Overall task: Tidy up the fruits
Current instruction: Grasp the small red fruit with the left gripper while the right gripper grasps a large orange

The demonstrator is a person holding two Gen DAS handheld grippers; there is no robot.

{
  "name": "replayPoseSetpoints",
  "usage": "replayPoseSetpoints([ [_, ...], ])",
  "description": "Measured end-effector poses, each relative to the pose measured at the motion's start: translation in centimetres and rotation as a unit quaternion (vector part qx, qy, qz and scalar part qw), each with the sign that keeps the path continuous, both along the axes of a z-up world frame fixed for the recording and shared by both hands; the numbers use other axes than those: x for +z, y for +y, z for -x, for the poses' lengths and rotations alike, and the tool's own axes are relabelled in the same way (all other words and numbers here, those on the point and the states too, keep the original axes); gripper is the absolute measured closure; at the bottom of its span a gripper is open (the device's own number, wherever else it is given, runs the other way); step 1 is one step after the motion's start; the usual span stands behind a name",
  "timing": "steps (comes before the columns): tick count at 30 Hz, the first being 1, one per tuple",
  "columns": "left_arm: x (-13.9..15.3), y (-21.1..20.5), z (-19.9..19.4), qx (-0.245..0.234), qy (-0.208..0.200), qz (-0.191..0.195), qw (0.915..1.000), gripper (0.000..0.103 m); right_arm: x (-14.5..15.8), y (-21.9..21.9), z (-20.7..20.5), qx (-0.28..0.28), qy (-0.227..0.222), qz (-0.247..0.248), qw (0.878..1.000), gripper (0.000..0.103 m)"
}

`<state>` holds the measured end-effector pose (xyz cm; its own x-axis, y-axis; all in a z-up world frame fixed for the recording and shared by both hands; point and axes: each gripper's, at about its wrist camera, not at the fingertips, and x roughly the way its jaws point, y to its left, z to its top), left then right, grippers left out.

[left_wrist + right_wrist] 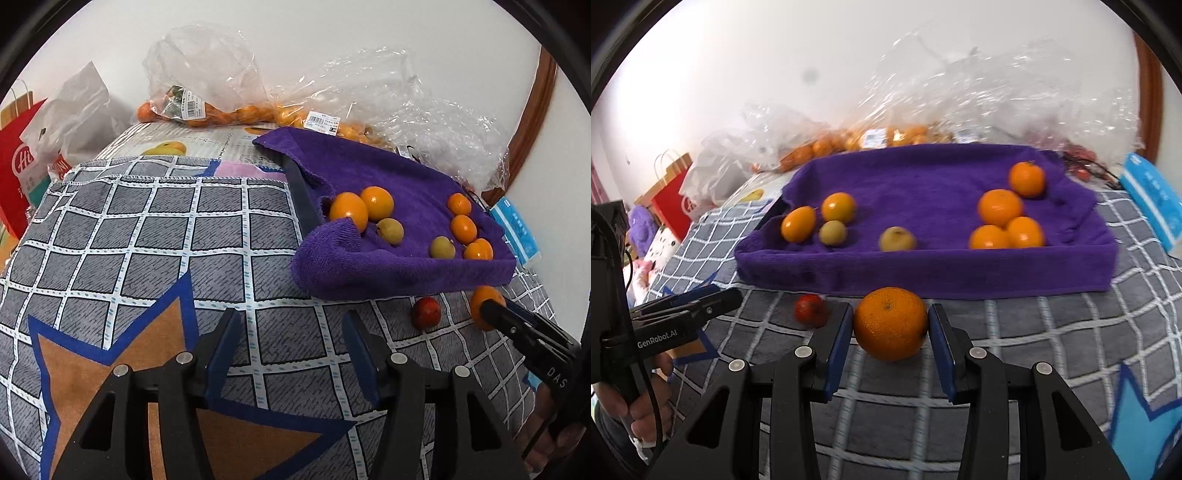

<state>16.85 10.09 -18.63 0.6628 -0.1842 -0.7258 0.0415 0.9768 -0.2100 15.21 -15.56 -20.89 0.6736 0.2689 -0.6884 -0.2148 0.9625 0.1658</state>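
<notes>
Over on the left a red paper bag [16, 155] and a white plastic bag [79, 110] stand at the edge of the checked blanket [155, 236]. Along the wall sit clear bags of oranges [207, 110], price labels showing.

The left hand-held gripper [291, 334] hovers low over the bare blanket, its blue-padded jaws parted with nothing between them. No earlier view to compare, so that's all I can say of it.

Next comes the purple towel [923, 181], draped over a tray, its near edge hanging down onto the blanket. On its left side lie two oranges and a small yellow-green fruit [833, 232]; near the middle sits another yellow-green fruit [897, 239]; on the right a cluster of four oranges [1001, 206].

Just in front of the towel's near edge, on the blanket, rests a small red fruit [811, 309]. Right beside it is the big orange [891, 324], sitting between the pads of the right hand-held gripper [891, 332]. The jaws are narrowed around it, the left pad touching its side, the right pad at its other side with barely a sliver showing. It looks gripped, the orange low over the blanket or resting on it; I can't tell which.

Far right, a blue packet [1152, 195] lies beside the towel.
</notes>
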Motion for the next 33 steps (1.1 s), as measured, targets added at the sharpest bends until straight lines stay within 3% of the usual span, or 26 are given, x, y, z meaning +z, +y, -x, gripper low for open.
replayPoseSetpoints([
  [4,0.0,0.0,0.1,0.001,-0.001,0.002,1.0,0.047,-0.4,-0.8,0.2,-0.016,0.002,0.028,0.999,0.061],
  [12,0.2,0.3,0.2,-0.001,-0.009,0.027,0.9996,0.047,-1.0,-0.7,-0.4,-0.014,0.015,0.035,0.999,0.061],
  [19,0.5,-0.2,0.5,-0.019,-0.022,0.034,0.999,0.047,-1.5,-0.8,-1.0,-0.008,0.036,0.021,0.999,0.061],
  [26,0.8,-0.4,0.8,-0.039,-0.035,0.052,0.9973,0.048,-0.8,-2.1,0.0,-0.02,0.015,0.003,1.0,0.061],
  [33,0.8,-2.5,1.2,-0.031,-0.011,0.028,0.9991,0.049,-0.5,-4.2,0.5,-0.035,0.006,-0.006,0.999,0.061],
])
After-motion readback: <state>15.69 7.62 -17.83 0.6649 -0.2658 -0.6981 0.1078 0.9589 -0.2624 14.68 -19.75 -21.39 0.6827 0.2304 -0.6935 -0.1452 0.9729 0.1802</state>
